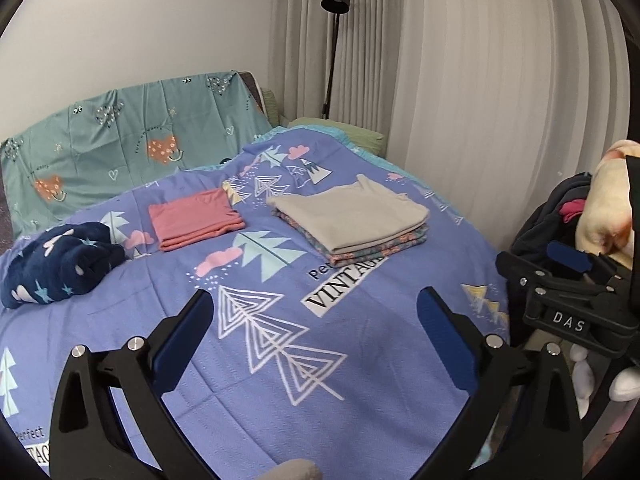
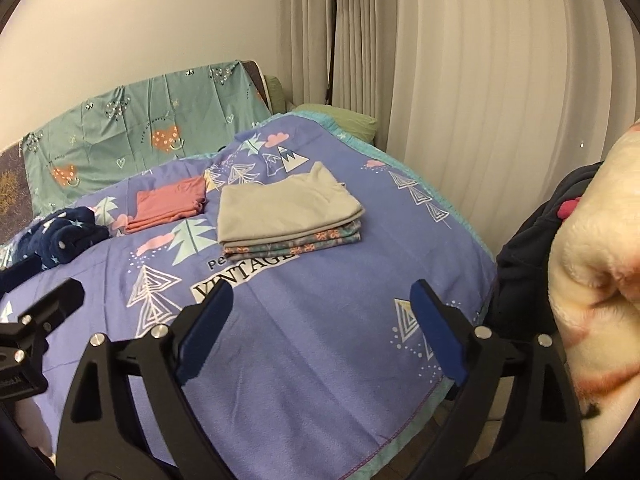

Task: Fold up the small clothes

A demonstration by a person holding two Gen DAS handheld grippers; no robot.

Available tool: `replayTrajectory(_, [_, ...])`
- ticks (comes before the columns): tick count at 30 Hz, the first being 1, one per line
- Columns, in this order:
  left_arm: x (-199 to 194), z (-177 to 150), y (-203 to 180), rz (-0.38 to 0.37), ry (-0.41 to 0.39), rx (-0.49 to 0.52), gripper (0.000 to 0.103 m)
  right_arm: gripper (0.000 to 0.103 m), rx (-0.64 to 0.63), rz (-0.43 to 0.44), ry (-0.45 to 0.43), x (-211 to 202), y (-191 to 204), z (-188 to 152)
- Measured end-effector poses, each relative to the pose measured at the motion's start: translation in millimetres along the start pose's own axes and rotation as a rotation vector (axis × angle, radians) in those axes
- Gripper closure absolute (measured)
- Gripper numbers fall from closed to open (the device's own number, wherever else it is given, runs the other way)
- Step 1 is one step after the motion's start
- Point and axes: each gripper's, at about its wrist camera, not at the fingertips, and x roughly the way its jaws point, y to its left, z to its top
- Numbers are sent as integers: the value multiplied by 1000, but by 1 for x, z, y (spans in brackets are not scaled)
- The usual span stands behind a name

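A folded beige garment (image 1: 352, 216) (image 2: 286, 206) tops a stack of patterned folded clothes (image 1: 376, 250) (image 2: 296, 246) on the purple bedspread (image 1: 280, 340) (image 2: 320, 340). To its left lies a folded pink garment (image 1: 196, 218) (image 2: 170, 204). A crumpled navy star-print piece (image 1: 60, 264) (image 2: 60, 238) sits at the far left. My left gripper (image 1: 316, 312) hangs open over bare bedspread, nothing between its fingers. My right gripper (image 2: 322, 300) is open too, over the bed's near right part, and shows at the right edge of the left wrist view (image 1: 568, 280).
A pile of unfolded clothes with a cream fleece (image 2: 592, 280) (image 1: 608, 208) and dark garments (image 2: 528, 248) stands off the bed's right edge. A teal sheet (image 1: 120, 148) covers the headboard. A black floor lamp (image 1: 334, 40) and curtains (image 1: 480, 80) stand behind.
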Motion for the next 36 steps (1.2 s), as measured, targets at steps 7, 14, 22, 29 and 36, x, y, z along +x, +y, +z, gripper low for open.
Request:
replayTrajectory(7, [-3, -5, -6, -11, 2, 17, 1, 10, -1, 20, -4, -7, 4, 1])
replayTrajectory(14, [-4, -5, -4, -4, -4, 10, 1, 10, -24, 37, 5, -6, 12, 3])
replayTrajectory(22, [-2, -4, -3, 6, -4, 13, 1, 10, -31, 36, 9, -3, 15, 3])
replayTrajectory(29, [0, -5, 0, 9, 3, 10, 1, 10, -35, 36, 10, -2, 16, 3])
replayTrajectory(36, [1, -7, 0, 15, 8, 14, 1, 10, -42, 38, 22, 2, 21, 1])
